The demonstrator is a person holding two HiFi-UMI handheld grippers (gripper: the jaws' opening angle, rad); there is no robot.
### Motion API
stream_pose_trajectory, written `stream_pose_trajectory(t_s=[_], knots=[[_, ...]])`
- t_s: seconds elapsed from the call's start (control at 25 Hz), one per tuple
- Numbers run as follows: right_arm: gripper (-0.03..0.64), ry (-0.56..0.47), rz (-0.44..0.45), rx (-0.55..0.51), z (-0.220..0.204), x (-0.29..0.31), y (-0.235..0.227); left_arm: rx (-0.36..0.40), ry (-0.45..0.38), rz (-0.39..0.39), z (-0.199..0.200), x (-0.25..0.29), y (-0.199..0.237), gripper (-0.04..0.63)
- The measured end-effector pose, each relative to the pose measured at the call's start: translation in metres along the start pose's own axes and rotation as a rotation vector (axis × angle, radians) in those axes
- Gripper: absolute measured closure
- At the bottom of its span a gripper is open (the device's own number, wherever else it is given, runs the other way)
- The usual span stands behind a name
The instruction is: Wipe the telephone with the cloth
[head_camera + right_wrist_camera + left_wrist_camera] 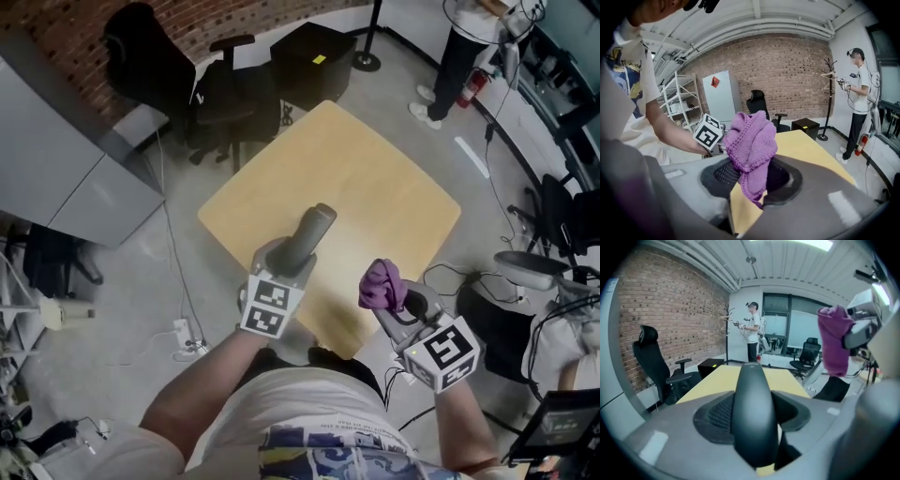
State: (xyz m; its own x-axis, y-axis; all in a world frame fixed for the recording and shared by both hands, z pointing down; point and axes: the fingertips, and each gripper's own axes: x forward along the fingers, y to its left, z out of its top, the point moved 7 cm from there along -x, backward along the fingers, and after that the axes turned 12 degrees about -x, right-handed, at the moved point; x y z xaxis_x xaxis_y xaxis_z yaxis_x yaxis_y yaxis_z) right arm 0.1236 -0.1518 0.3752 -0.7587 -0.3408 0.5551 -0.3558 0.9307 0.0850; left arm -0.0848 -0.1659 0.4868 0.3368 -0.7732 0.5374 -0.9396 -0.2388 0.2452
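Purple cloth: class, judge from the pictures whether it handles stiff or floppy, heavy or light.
Probably floppy: the purple cloth bunches and droops from the right gripper. Likely light, since a small pinch holds it. Its knitted surface probably resists slipping.

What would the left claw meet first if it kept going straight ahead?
Probably nothing soon: the left claw, gripping the dark handset, points along above the yellow table; its line looks free, though height is unclear.
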Motion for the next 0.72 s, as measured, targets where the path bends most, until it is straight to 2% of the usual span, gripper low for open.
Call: stream_pose_trajectory(t_s=[0.4,0.6,0.72], knots=[[0.494,-0.189,0.039,-0.109,0.107,0.027,0.042,0.071,-0.108,-0.124,0.025,-0.069,-0.021,0.342],[0.494,-0.226,0.098,-0.156,0.141,0.056,0.076,0.092,-0.132,-0.171,0.032,-0.087,-0.024,0.342],[0.494,-0.206,0.135,-0.192,0.148,0.075,0.096,0.113,-0.137,-0.199,0.033,-0.096,-0.026,0.342]])
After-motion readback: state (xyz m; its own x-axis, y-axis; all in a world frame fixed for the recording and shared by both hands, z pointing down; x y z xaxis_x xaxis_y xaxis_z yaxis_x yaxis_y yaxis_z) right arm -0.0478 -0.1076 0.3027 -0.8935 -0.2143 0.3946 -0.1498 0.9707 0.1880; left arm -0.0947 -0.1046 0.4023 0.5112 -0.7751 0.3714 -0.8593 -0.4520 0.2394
